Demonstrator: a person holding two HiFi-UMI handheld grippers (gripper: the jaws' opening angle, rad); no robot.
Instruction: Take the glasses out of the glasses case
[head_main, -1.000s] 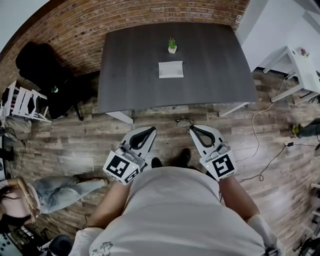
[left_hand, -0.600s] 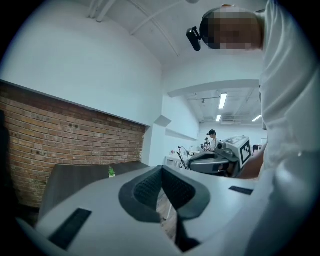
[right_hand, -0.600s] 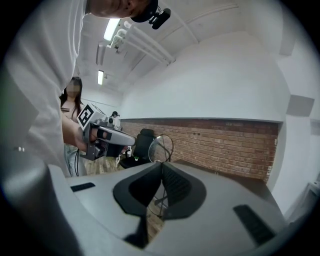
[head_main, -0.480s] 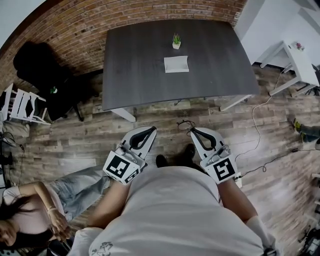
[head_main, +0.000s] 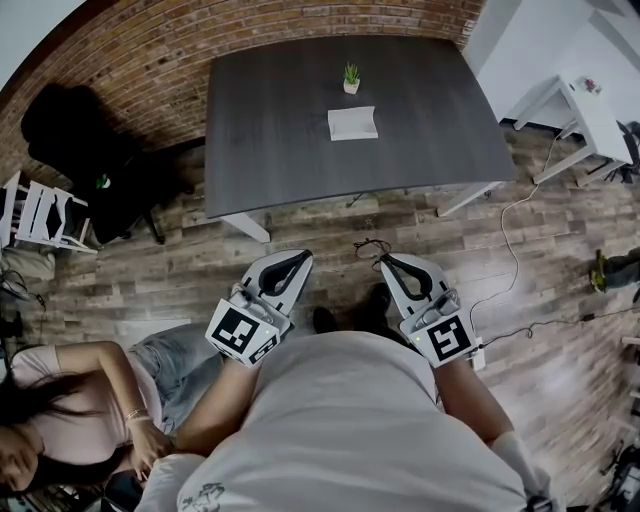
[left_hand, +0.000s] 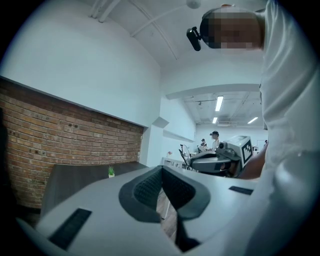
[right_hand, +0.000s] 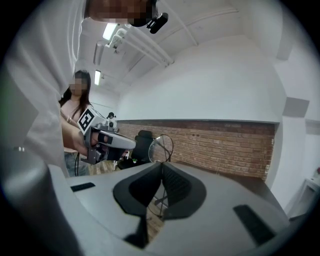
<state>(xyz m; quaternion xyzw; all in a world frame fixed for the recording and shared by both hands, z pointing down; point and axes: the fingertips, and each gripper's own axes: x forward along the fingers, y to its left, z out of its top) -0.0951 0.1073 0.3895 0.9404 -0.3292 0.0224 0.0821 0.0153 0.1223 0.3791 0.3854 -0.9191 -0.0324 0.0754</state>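
The white glasses case (head_main: 352, 123) lies on the dark table (head_main: 270, 140), beside a small potted plant (head_main: 351, 78). I stand back from the table with both grippers held level in front of me, over the wooden floor. My right gripper (head_main: 385, 260) is shut on thin wire-rimmed glasses (head_main: 368, 245). In the right gripper view one round lens (right_hand: 161, 147) stands up just past the closed jaw tips (right_hand: 162, 164). My left gripper (head_main: 303, 257) is shut with nothing in it; its tips (left_hand: 161, 169) meet. Each gripper shows in the other's view, the right gripper (left_hand: 220, 160) and the left gripper (right_hand: 107, 142).
A person (head_main: 70, 400) sits on the floor at the lower left. A black chair (head_main: 80, 140) and a white chair (head_main: 40, 210) stand left of the table, a white side table (head_main: 585, 115) to the right. Cables (head_main: 520, 230) trail over the floor on the right.
The table and case have slid slightly up and away in the head view. The seated person has come further into view at the lower left. Both grippers stay shut, the right one still holding the glasses.
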